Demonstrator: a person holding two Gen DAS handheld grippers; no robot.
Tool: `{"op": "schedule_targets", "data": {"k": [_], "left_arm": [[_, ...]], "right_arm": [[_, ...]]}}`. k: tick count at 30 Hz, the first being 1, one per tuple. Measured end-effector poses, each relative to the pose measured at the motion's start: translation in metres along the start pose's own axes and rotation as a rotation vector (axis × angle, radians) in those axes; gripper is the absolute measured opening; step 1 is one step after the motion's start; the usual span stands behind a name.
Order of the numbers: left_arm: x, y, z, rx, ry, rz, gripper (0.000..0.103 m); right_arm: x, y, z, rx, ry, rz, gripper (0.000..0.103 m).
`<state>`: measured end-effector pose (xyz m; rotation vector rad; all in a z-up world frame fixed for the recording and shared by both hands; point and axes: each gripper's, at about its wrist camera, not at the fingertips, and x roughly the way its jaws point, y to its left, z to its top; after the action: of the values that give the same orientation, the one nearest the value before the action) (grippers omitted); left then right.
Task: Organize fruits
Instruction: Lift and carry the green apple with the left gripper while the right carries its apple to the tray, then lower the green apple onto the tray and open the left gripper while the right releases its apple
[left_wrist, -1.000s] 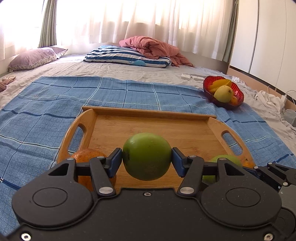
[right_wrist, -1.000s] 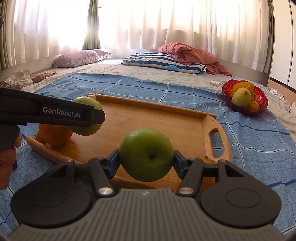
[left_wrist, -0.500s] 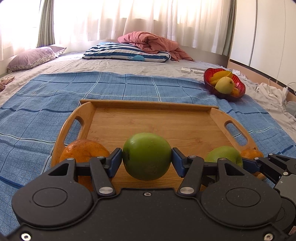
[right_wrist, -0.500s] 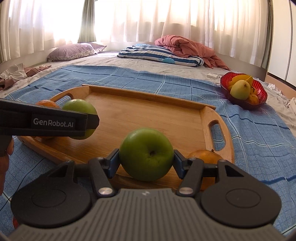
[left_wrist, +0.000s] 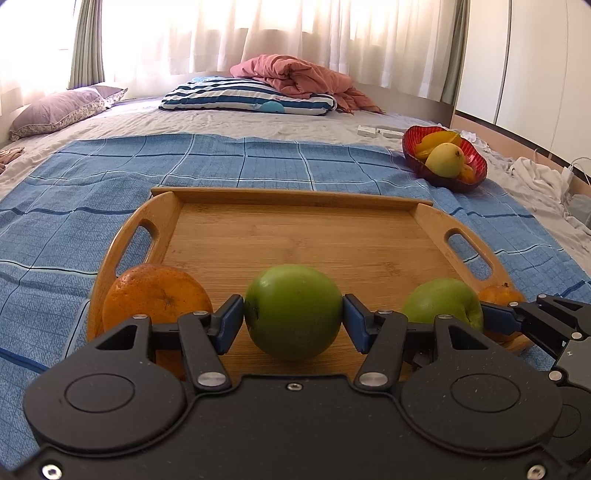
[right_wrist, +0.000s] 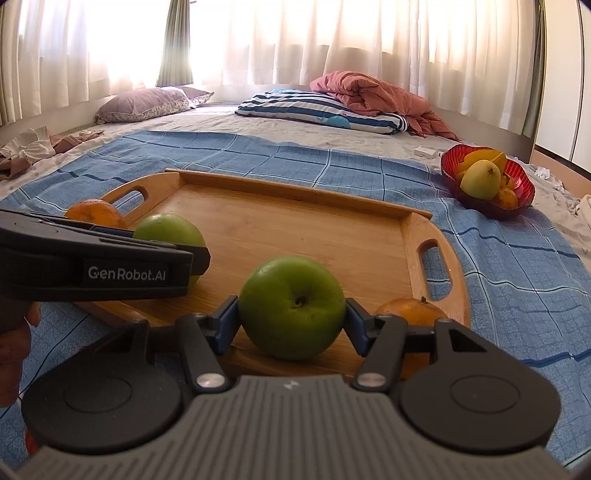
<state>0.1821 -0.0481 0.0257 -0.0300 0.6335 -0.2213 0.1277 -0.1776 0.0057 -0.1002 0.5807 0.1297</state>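
2 grippers (left_wrist: 293, 323) (right_wrist: 291, 321) clamp green apples (left_wrist: 293, 311) (right_wrist: 291, 306) at tray's (left_wrist: 295, 197) near edge.

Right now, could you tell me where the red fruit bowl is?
The red fruit bowl sits on the blue checked blanket, beyond the far right corner of the wooden tray, in both views.

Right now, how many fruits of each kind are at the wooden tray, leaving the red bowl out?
Green apples: 2, left-held apple and right-held apple.
Oranges: 2, left orange and right orange.
Total: 4.
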Motion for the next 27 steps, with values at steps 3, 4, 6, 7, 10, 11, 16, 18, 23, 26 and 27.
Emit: {"op": "schedule_targets", "data": {"k": [3, 4, 6, 7, 10, 11, 16, 18, 23, 26, 27], "left_arm": [[0.0, 0.0, 0.0, -0.002, 0.001, 0.0, 0.056], [0.0, 0.0, 0.0, -0.003, 0.001, 0.0, 0.056], [-0.001, 0.0, -0.001, -0.005, 0.002, -0.001, 0.058], [-0.002, 0.0, -0.001, -0.006, -0.003, -0.007, 0.06], [-0.006, 0.0, -0.002, -0.001, -0.014, -0.024, 0.073], [-0.009, -0.001, -0.002, 0.003, -0.019, -0.023, 0.078], [-0.017, -0.002, -0.003, 0.011, -0.026, -0.028, 0.084], [-0.02, -0.001, -0.004, 0.009, -0.024, -0.035, 0.086], [-0.03, -0.003, -0.007, 0.019, -0.022, -0.044, 0.096], [-0.037, -0.005, -0.01, 0.031, -0.026, -0.031, 0.1], [-0.039, -0.006, -0.011, 0.035, -0.028, -0.028, 0.1]], "right_arm": [[0.0, 0.001, 0.0, -0.005, -0.001, -0.003, 0.068], [0.0, 0.001, 0.0, -0.004, -0.002, -0.003, 0.068], [-0.001, 0.001, 0.0, -0.002, -0.003, -0.002, 0.068], [-0.002, 0.002, 0.0, -0.002, -0.004, -0.002, 0.069], [-0.004, 0.003, 0.0, -0.004, -0.001, -0.005, 0.074], [-0.005, 0.003, 0.0, -0.004, -0.002, -0.005, 0.075], [-0.01, 0.003, -0.001, 0.008, -0.006, -0.011, 0.08], [-0.014, 0.003, -0.002, 0.01, -0.008, -0.009, 0.081], [-0.025, 0.005, -0.004, -0.004, -0.018, -0.014, 0.084], [-0.031, 0.005, -0.004, -0.006, -0.024, -0.021, 0.086], [-0.033, 0.005, -0.004, -0.007, -0.027, -0.024, 0.086]]}}
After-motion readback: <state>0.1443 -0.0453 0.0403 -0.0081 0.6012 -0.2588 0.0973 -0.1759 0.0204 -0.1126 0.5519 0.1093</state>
